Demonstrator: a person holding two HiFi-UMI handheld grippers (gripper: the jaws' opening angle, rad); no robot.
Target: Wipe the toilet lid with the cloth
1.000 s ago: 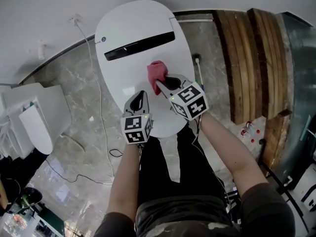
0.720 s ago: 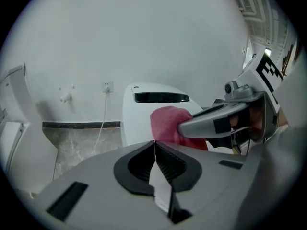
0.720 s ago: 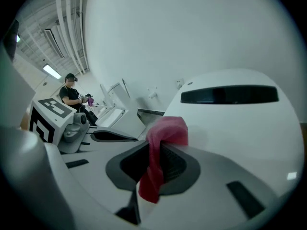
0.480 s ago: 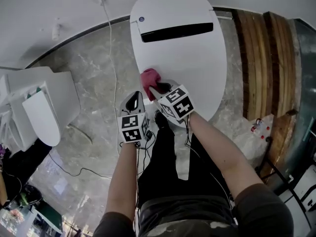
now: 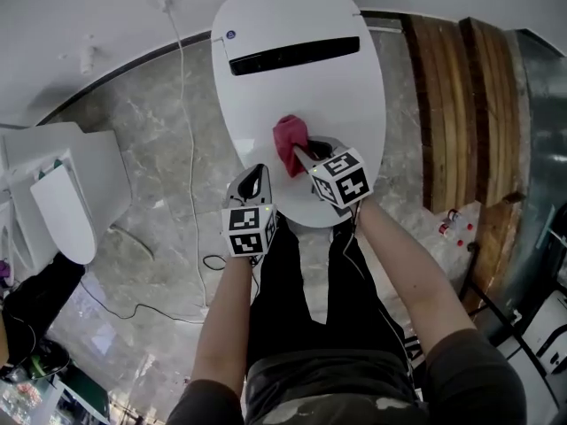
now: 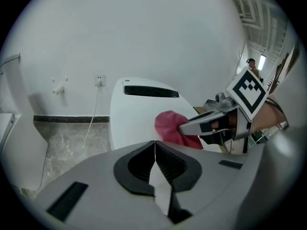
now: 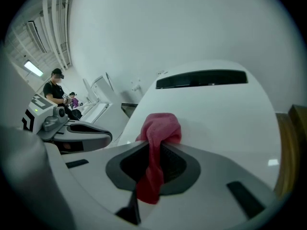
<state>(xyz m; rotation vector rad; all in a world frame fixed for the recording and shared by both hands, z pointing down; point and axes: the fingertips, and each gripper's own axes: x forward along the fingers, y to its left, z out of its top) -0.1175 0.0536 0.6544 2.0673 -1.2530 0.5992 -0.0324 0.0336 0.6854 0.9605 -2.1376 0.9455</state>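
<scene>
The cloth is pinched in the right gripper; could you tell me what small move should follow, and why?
Probably press the cloth down and drag it across the toilet lid: the right gripper is shut on it, bunched over the lid's near half, with bare surface around.

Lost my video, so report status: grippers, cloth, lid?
Right gripper shut on red cloth, cloth down on toilet lid. Left gripper shut, empty, at lid's near edge. Nothing else on lid.
</scene>
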